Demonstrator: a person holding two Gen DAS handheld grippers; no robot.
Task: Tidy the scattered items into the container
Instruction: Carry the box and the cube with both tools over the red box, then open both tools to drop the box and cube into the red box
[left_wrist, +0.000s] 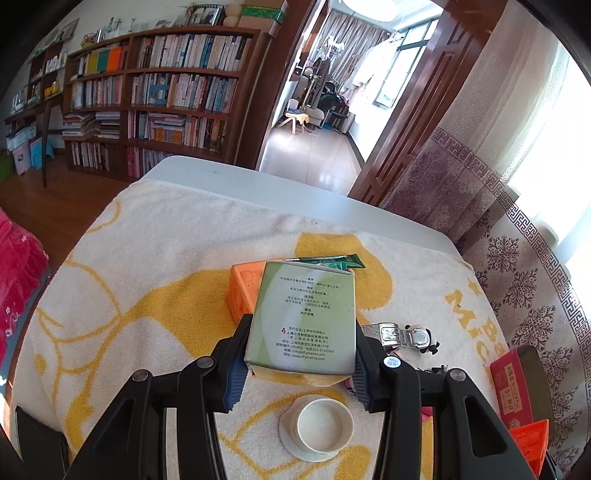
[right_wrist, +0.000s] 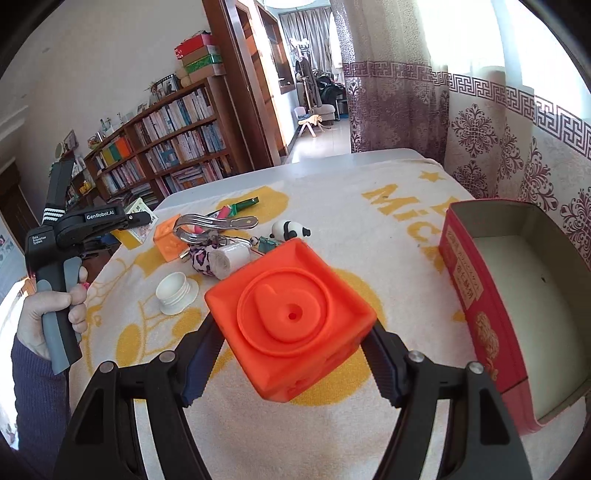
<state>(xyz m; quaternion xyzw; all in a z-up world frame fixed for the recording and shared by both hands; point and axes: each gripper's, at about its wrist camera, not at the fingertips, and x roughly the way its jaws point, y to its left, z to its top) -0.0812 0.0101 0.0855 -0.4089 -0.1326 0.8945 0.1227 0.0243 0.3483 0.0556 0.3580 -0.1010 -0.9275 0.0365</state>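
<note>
Carrying two loads: your right gripper (right_wrist: 295, 354) clamps the orange cube (right_wrist: 291, 321) by its corners; your left gripper (left_wrist: 299, 365) pinches the green carton (left_wrist: 303, 314) near one end. Either could twist loose short of the red box (right_wrist: 517, 295).

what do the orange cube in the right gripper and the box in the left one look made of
Orange cube: likely soft rubber or plastic, matte, with rounded moulded relief. Green box: thin printed cardboard with a slight sheen, creased at its lower edge.
</note>
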